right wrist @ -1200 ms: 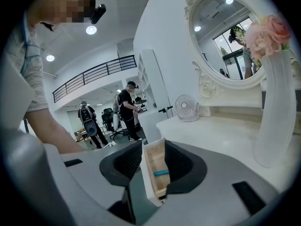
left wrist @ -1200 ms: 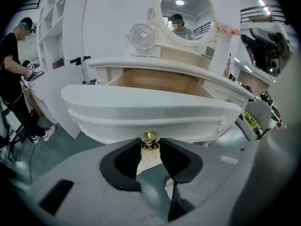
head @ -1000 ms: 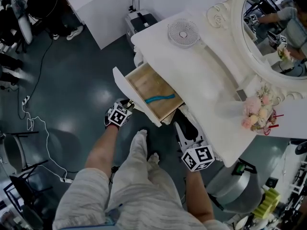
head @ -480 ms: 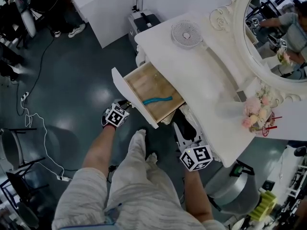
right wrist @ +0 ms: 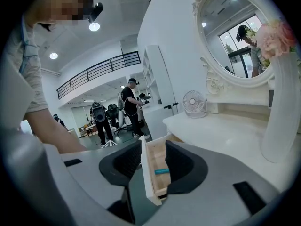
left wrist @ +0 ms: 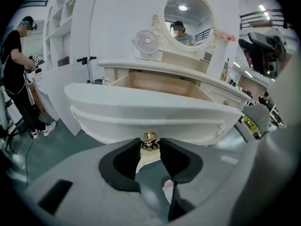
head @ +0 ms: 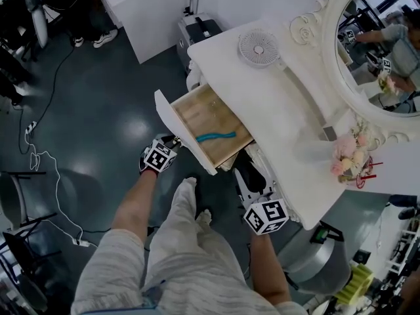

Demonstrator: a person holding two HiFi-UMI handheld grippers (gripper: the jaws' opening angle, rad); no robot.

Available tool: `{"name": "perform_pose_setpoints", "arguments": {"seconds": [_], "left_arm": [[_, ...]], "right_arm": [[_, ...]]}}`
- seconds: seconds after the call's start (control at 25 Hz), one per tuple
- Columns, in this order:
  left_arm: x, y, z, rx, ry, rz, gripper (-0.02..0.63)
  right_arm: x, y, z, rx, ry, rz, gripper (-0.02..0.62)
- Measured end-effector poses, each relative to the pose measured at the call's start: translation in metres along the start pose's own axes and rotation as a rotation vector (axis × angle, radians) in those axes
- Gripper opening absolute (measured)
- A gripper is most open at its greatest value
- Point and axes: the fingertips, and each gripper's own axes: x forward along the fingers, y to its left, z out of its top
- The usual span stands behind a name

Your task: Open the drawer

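l claw (left wrist: 149, 145) clamps gold knob (left wrist: 150, 137), drawer (left wrist: 141, 109) open.

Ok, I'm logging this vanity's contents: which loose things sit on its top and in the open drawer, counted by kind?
Small white round desk fan: 1
Pink flower bunch: 1
Thin blue strip in the wooden drawer: 1
Total: 3

Dim head view, glare on floor (head: 140, 132), fisheye gripper views dark-cornered, ceiling lights (right wrist: 94, 26) bright, drawer (left wrist: 141, 111) sharp
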Motion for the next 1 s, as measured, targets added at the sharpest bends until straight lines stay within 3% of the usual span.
{"name": "perform_pose_setpoints", "arguments": {"seconds": [0.12, 0.24, 0.32, 0.68, 1.0], "left_arm": [[-0.003, -0.001, 0.003, -0.009, -0.015, 0.018, 0.142], [-0.004, -0.004, 0.004, 0.000, -0.021, 0.022, 0.210], [-0.006, -0.004, 0.005, 0.014, -0.021, 0.030, 0.222], [-0.037, -0.012, 0.018, 0.019, -0.059, 0.041, 0.224], [-0.088, -0.042, 0.080, -0.017, -0.249, 0.008, 0.222]], "right_arm": [[-0.001, 0.000, -0.002, 0.003, 0.004, -0.001, 0.124], [-0.001, 0.002, -0.001, 0.004, 0.004, 0.000, 0.129], [-0.002, 0.003, 0.000, 0.004, 0.002, 0.003, 0.129], [-0.010, 0.009, 0.007, 0.004, -0.024, 0.008, 0.130], [-0.026, 0.017, 0.019, -0.015, -0.052, 0.016, 0.133]]}}
